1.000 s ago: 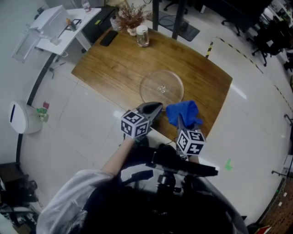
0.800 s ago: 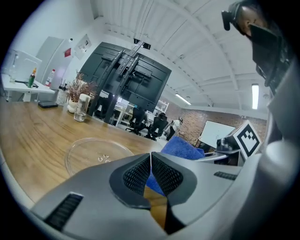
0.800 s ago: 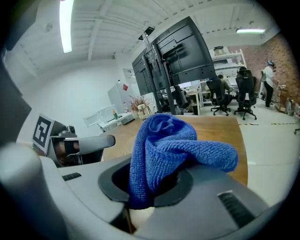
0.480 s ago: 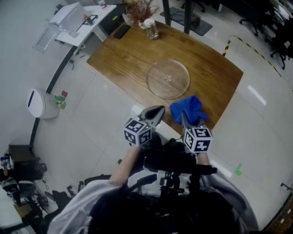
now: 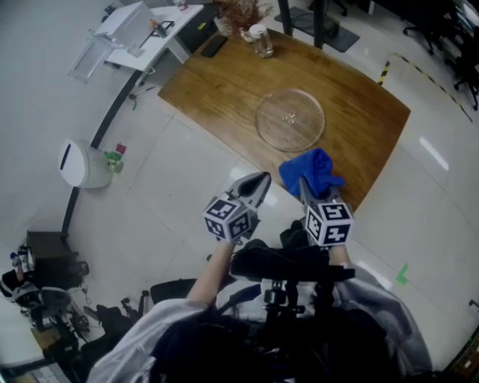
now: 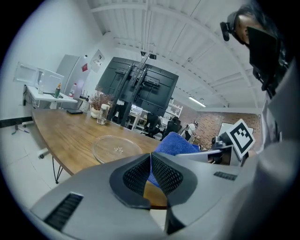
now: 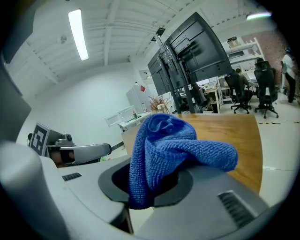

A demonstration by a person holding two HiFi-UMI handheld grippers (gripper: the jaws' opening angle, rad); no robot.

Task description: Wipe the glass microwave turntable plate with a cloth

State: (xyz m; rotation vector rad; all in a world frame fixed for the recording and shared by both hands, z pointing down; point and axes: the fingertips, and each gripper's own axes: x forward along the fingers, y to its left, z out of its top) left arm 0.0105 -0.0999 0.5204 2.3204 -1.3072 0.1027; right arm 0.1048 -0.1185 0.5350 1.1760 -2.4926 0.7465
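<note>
We hold the right hand-held gripper [image 7: 150,186] with its jaws clamped on the blue cloth [image 7: 164,145]. The cloth bunches up from between the pads in a loose wad, and one fold droops over the right jaw. To its left, close beside it but not touching, we hold the left hand-held gripper [image 6: 151,172]. Its two ribbed pads are pressed together with nothing between them, and its tip leans toward the cloth.

Seen from the head camera, the cloth hangs over the near edge of the desk [image 5: 217,86], while the left hand-held gripper shows over the pale floor [image 5: 165,194] just short of that edge. Each hand-held gripper carries its marker cube on the side toward us.

Ahead of both hand-held grippers, well apart from the cloth, the glass turntable plate [image 5: 290,120] lies flat on the wooden top. It is clear and round, and small raised lugs show at its centre. Nothing touches it.

Farther out, beyond the plate and off to the left, a glass jar [image 5: 262,40] and a bunch of dried flowers [image 5: 241,13] stand at the far end of the desk. Well out to the left of the left hand-held gripper, a white bin [image 5: 81,164] stands on the floor.
</note>
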